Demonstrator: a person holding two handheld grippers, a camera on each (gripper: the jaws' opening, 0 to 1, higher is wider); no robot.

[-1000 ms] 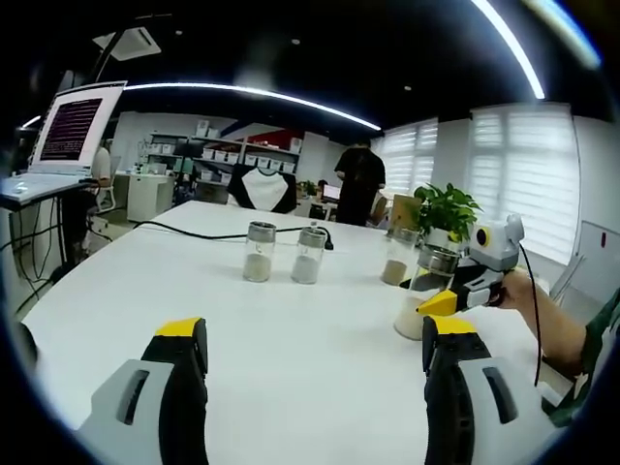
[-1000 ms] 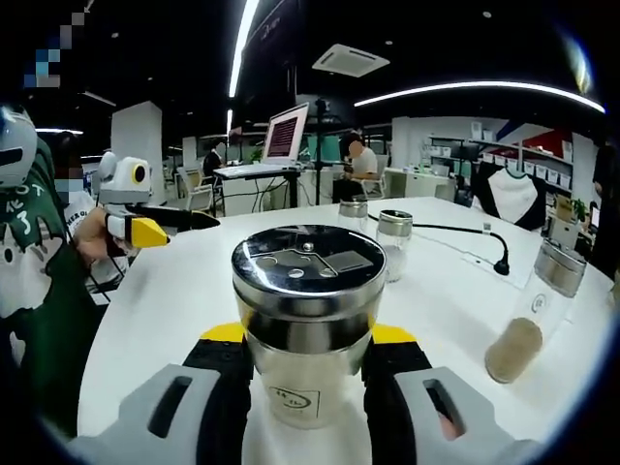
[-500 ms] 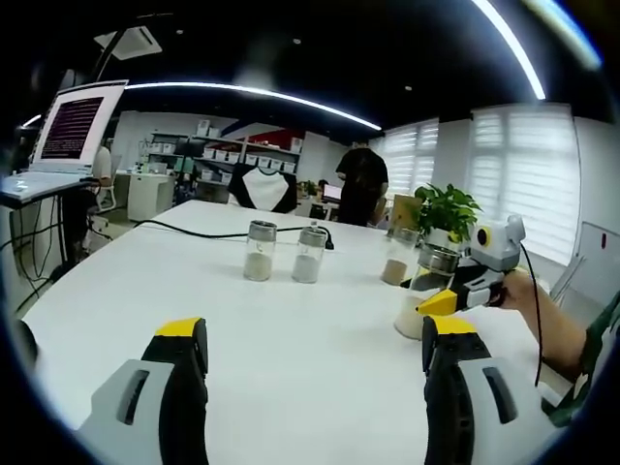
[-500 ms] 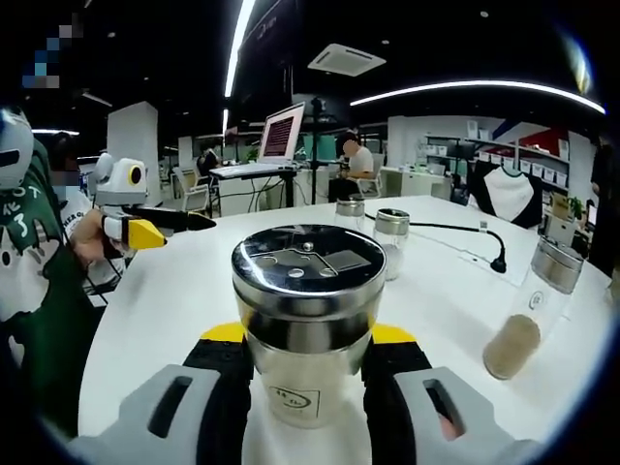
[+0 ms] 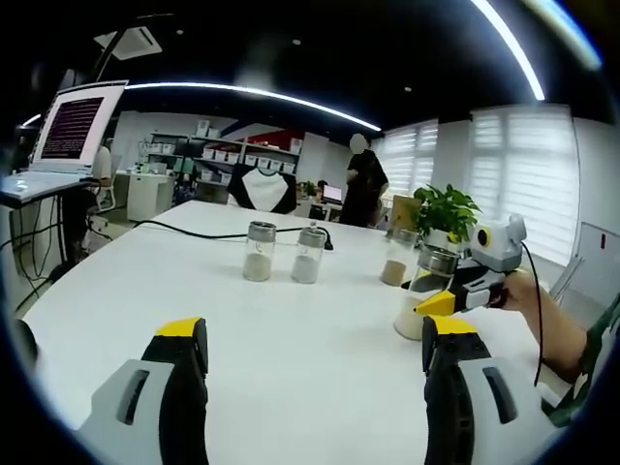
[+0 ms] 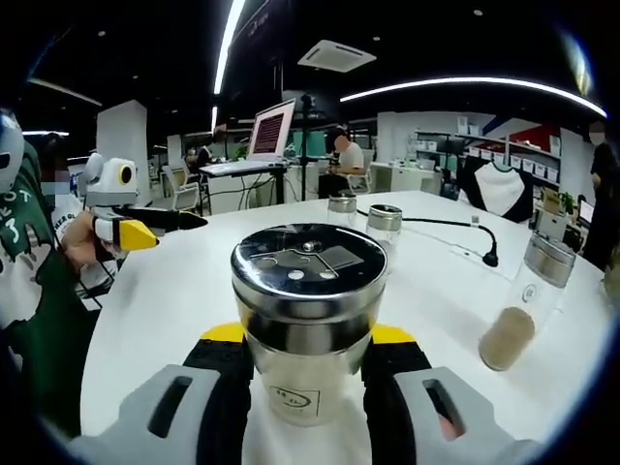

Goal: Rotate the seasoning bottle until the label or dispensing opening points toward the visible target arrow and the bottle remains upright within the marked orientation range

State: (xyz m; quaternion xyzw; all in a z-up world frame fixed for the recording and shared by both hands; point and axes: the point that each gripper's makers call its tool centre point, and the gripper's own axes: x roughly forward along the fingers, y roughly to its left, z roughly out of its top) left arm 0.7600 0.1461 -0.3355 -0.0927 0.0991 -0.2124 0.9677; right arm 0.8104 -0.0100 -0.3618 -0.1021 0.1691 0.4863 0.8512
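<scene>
The seasoning bottle (image 6: 303, 320) is a clear glass jar with a steel lid (image 6: 305, 266) that has small holes and a flap. It stands upright on the white table (image 6: 174, 310), a small logo facing the camera. My right gripper (image 6: 308, 334) is shut on its body. In the left gripper view the same bottle (image 5: 421, 295), holding white powder, stands at the right with the right gripper (image 5: 463, 289) around it. My left gripper (image 5: 315, 329) hovers open over bare table, nothing between its jaws. From the right gripper view the left gripper (image 6: 160, 228) is off to the left, apart from the bottle.
Two similar bottles (image 5: 259, 252) (image 5: 308, 255) stand mid-table and a third (image 5: 397, 257) near a potted plant (image 5: 446, 208). A black cable (image 5: 223, 232) crosses the far side. A laptop (image 5: 68, 126) sits at the left. A person (image 5: 363, 184) stands behind the table.
The right gripper view has drifted slightly, the background sliding left, while the bottle stays fixed between the jaws. The left gripper view is steady. The standing person has turned.
</scene>
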